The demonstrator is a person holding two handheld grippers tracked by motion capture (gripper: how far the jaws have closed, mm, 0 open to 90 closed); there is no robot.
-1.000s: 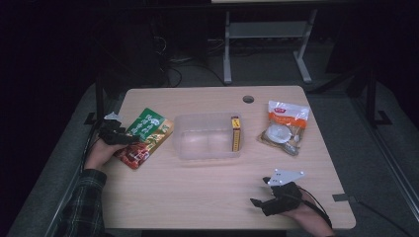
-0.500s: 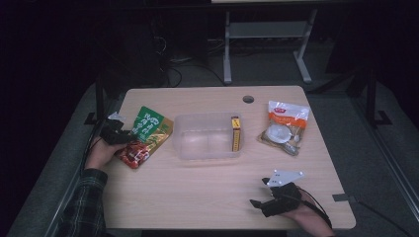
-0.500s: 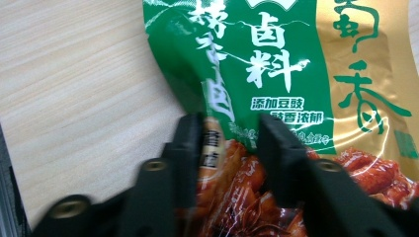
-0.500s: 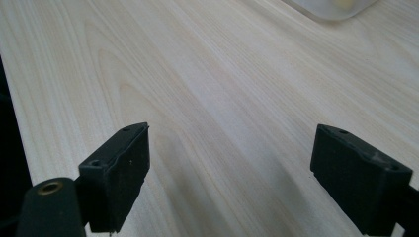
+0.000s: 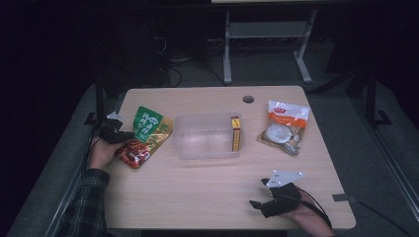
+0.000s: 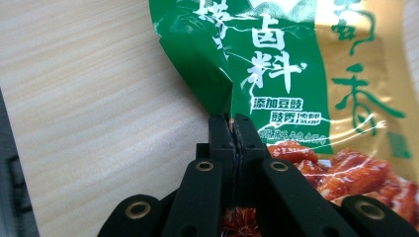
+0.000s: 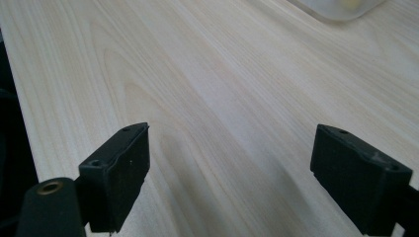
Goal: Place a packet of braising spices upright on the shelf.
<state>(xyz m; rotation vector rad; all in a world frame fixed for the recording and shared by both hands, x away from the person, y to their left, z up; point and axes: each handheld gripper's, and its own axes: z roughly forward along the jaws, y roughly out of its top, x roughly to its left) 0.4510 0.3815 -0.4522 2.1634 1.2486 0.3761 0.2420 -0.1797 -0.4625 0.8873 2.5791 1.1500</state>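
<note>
A green, gold and red snack packet [image 5: 146,137] hangs tilted over the left part of the table, its edge pinched by my left gripper [image 5: 123,134]. In the left gripper view the jaws are shut on the packet's [image 6: 306,79] green edge, my left gripper [image 6: 232,126] gripping a thin fold. My right gripper [image 5: 258,203] rests near the table's front edge at the right, jaws wide apart, nothing between them. The right gripper view shows my right gripper [image 7: 230,173] over bare wood. A clear plastic tub [image 5: 207,139] stands mid-table with a yellow box [image 5: 235,133] inside at its right.
An orange and white bag [image 5: 285,127] lies right of the tub. A round cable hole [image 5: 248,98] sits near the table's far edge. Table legs and cables stand on the dark floor beyond. A corner of the tub [image 7: 341,7] shows in the right gripper view.
The left gripper and its packet have shifted slightly, the packet lifting and tilting a little. The right gripper stays where it was.
</note>
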